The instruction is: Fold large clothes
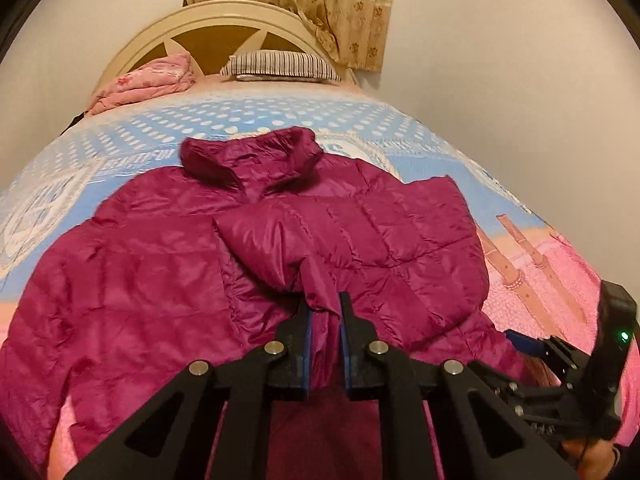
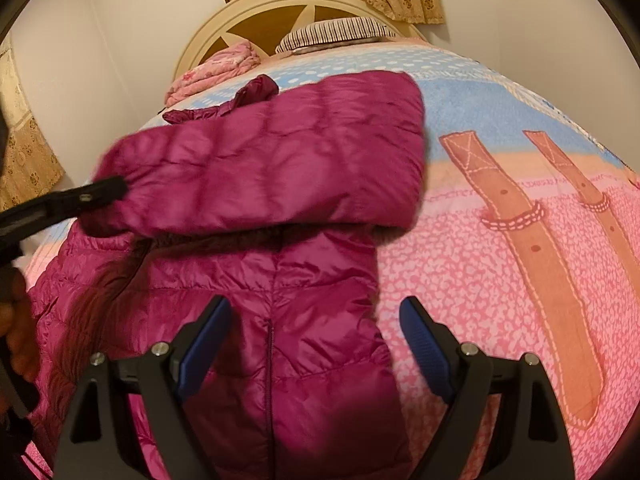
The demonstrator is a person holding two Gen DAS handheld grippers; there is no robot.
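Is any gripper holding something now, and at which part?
The left gripper pinches the jacket at its sleeve end. The right gripper is open, holding nothing.

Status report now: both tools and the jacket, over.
Left tool shut on jacket sleeve. Right tool open over jacket, holding nothing. Sleeve folded across body. Nothing in the way.

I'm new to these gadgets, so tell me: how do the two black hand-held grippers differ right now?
The left gripper has its blue-padded fingers pinched on a fold of the shiny magenta quilted puffer jacket; the right gripper stands wide open, holding nothing. The left lifts the jacket's sleeve across the body; the right only hovers over the jacket's lower part. Both are black with blue pads, above the patterned bedspread.
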